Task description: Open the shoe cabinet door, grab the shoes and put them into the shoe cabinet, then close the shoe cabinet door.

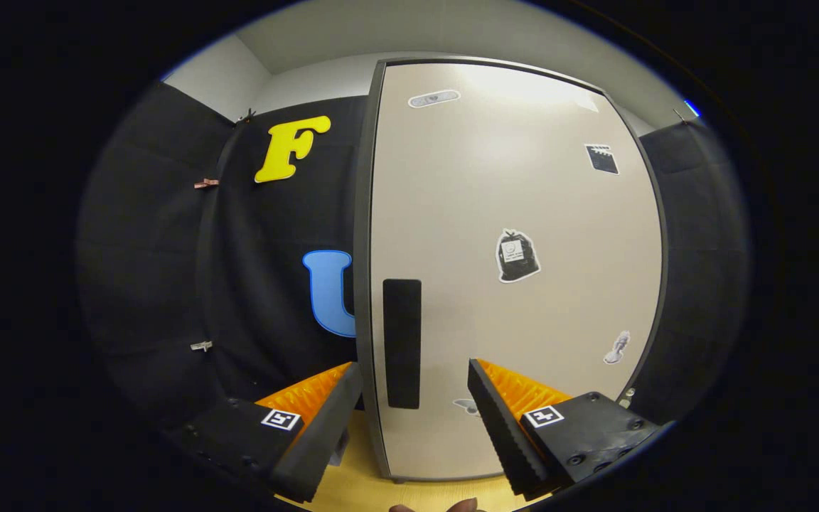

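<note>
A tall beige shoe cabinet door [509, 284] stands shut just ahead of me, framed in dark grey. Its black vertical handle [402, 343] sits near the door's left edge, low down. My gripper [415, 380] is open, with the handle between and just beyond the two fingertips. The left fingertip [342, 398] is beside the door's left edge; the right fingertip [484, 398] is in front of the door panel. Nothing is held. Several stickers are stuck on the door, one of them a black bag shape [517, 254].
Black cloth walls [274, 249] hang to the left and right of the cabinet. A pale wooden floor [360, 487] runs under the cabinet's foot. Small clips [202, 345] pin the cloth on the left. A fingertip of a hand [452, 506] shows below the gripper.
</note>
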### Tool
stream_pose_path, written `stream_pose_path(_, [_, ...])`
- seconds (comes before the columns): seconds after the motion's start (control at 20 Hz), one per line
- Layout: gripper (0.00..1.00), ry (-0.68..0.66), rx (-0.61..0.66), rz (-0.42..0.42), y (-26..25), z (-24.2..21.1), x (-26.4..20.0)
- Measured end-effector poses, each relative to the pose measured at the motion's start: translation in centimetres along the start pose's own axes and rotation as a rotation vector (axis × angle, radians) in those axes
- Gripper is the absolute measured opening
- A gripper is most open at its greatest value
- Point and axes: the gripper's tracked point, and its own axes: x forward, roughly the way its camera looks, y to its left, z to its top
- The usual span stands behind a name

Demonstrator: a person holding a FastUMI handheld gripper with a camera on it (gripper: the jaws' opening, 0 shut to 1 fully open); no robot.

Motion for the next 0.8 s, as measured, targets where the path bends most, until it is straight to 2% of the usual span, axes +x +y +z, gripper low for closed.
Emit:
stream_pose_path(0.15, [0.96, 0.018, 0.027, -0.004, 0.8, -0.6, 2.7])
stream_pose_path(0.35, [0.72, 0.031, 0.003, -0.031, 1.1, -1.4, 4.9])
stream_pose_path(0.4, [0.61, 0.010, -0.013, -0.066, 0.7, -1.1, 4.9])
stream_pose_path(0.5, [0.40, -0.012, -0.037, -0.075, 0.7, -1.2, 4.8])
stream_pose_path(0.55, [0.40, -0.014, -0.040, -0.089, 0.4, -1.0, 4.4])
stream_pose_path(0.6, [0.31, -0.013, -0.023, -0.088, 0.5, -1.3, 4.7])
stream_pose_path(0.65, [0.31, 0.002, -0.003, -0.087, 0.3, -1.3, 4.8])
stream_pose_path(0.7, [0.25, 0.005, 0.004, -0.078, 0.4, -1.3, 4.6])
stream_pose_path(0.75, [0.25, 0.009, 0.003, -0.064, 0.4, -1.5, 4.6])
stream_pose_path(0.8, [0.20, -0.003, 0.010, -0.056, 0.6, -1.1, 3.9])
